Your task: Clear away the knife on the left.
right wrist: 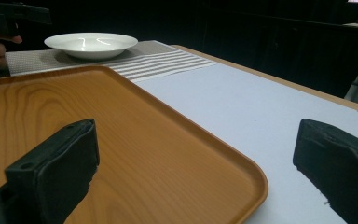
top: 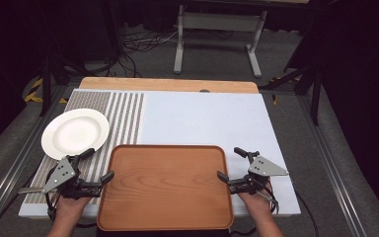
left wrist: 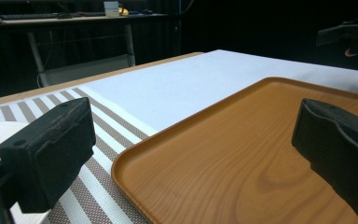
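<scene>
At the far left of the high view a round white plate (top: 75, 133) with a glossy glazed surface and a shallow well sits on a woven placemat (top: 98, 128), part plain grey-brown weave and part banded in brown and white stripes. The mat lies on a matte white sheet (top: 202, 121) that covers most of the table (top: 168, 84), whose pale wood edge shows along the far side.

The left gripper (top: 95, 165), black with soft textured pads and a grey three-cornered plate on top, is held just beside the left rim of the tray (top: 165, 187). Its jaws stand wide apart and hold nothing. In the left gripper view one pad hangs over the striped mat near the plate and the other over the tray's floor, so the raised left rim passes between them without touching either.

The tray is a broad rectangle with rounded corners and a low upturned lip, smooth orange-brown wood with clear grain, lying flat at the near middle of the table.

The right gripper (top: 231, 163) sits just beside the tray's right rim, its jaws also spread wide and empty. In the right gripper view one pad is over the tray's floor, the other over the white sheet, with the rim's rounded corner between them and clear of both
</scene>
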Demonstrator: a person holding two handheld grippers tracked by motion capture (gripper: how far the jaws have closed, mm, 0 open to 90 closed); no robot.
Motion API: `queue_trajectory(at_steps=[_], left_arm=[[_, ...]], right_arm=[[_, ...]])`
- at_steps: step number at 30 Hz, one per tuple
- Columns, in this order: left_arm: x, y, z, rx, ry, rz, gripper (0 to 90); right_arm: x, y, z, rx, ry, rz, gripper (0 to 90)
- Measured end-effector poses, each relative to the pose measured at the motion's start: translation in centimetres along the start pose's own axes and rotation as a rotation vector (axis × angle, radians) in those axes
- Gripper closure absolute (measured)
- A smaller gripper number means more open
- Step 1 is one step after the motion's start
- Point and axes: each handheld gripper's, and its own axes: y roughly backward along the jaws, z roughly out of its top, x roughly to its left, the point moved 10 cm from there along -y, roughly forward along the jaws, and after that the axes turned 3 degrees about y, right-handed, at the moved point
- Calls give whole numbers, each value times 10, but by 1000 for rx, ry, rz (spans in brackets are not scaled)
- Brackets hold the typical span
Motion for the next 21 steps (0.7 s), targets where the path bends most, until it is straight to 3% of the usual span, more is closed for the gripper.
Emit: queue_trajectory(at_steps=[8,21], left_arm=[[-6,2,9,-25,28,-55,2],[-7,2,25,-14,24,-73,12]], right_arm=[[2,1,2,-4,1,8,12],[2,3,5,-13,-3,16,18]])
